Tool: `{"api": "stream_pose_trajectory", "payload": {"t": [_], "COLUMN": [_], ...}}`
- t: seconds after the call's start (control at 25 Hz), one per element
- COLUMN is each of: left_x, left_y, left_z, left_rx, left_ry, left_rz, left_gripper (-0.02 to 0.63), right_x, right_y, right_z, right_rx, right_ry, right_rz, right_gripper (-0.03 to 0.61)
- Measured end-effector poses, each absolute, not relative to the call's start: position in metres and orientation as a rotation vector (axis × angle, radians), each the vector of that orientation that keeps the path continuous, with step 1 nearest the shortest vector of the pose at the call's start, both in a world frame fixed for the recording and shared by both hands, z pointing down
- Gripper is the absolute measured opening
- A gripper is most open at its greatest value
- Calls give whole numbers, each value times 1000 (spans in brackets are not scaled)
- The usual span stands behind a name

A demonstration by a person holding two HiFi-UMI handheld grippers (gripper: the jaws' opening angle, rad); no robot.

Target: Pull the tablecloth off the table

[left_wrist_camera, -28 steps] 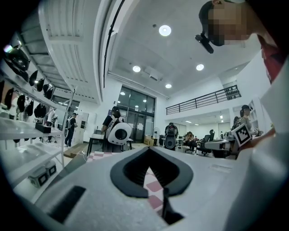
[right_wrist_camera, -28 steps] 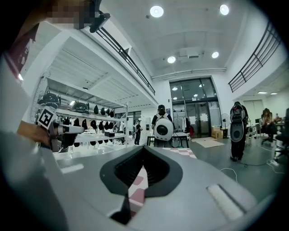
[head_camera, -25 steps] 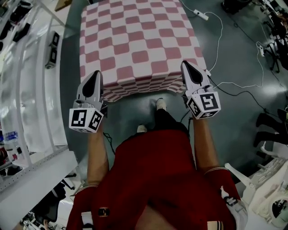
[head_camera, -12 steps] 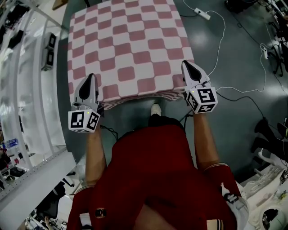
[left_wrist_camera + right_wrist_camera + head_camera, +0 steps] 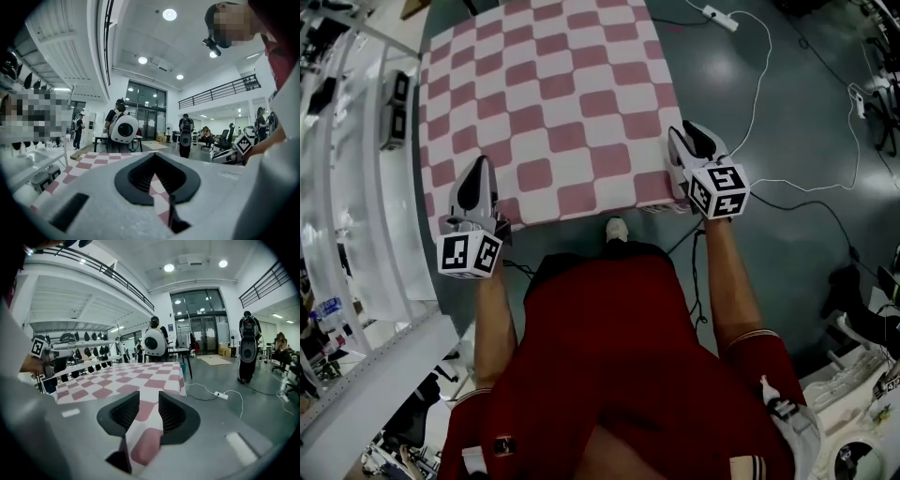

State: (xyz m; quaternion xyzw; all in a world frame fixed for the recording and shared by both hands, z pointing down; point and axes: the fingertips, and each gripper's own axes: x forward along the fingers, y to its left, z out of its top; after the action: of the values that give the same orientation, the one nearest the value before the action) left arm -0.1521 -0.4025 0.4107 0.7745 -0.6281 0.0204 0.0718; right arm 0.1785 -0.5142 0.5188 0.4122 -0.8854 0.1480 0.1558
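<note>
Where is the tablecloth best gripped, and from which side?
Grip the tablecloth at its near hem, by the corners, coming from the person's side: that edge hangs free. The left gripper is shut there; the right gripper's jaws are opening around it.

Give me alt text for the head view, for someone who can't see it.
Seen from above, a person in a red shirt holds the near edge of a pink-and-white checked tablecloth with two grippers. The left gripper is clamped on the cloth, while the jaws of the right gripper are opening with cloth between them.
</note>
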Motion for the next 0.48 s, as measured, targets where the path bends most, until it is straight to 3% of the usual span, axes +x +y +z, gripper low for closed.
{"api": "stream_pose_trajectory", "payload": {"t": [0.48], "left_x": [-145], "left_y": [-429], "left_z": [412], "left_rx": [2369], "left_ry": [-1832], "left_rz": [121], "left_gripper": [6], "right_x": [190], "right_y": [-549], "right_z": [583], "right_rx": [1014], "right_ry": [-2433], "right_rz": [664], "right_gripper": [192]}}
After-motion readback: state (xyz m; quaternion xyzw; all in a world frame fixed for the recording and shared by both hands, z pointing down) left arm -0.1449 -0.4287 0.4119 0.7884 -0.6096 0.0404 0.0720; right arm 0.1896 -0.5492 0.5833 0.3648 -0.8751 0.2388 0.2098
